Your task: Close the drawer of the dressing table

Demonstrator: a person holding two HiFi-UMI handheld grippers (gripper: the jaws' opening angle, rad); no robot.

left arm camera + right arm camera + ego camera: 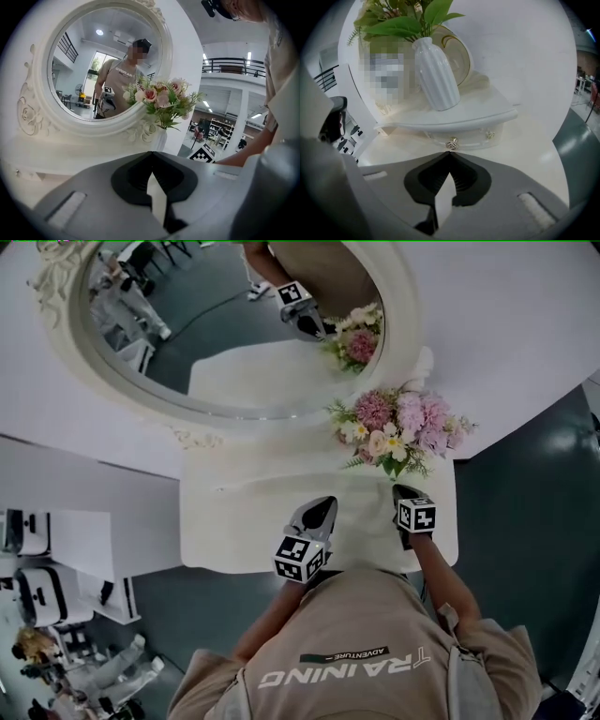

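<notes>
The white dressing table (234,521) stands below me with its oval mirror (216,343). In the right gripper view, a small white drawer (469,135) with a shiny knob (451,143) sits under the raised shelf (454,123) that carries the vase (436,77). My right gripper (449,154) is shut and empty, its tips just in front of the knob; I cannot tell if they touch it. The drawer front looks nearly flush under the shelf. My left gripper (151,154) is also shut and empty, above the tabletop and facing the mirror (105,65). From above, the left gripper (321,507) and right gripper (403,491) sit side by side.
A bouquet of pink and white flowers (398,427) in a white vase (159,138) stands at the table's back right. The person's torso (366,652) is close against the table's front edge. White furniture (56,559) stands to the left, dark floor (525,484) to the right.
</notes>
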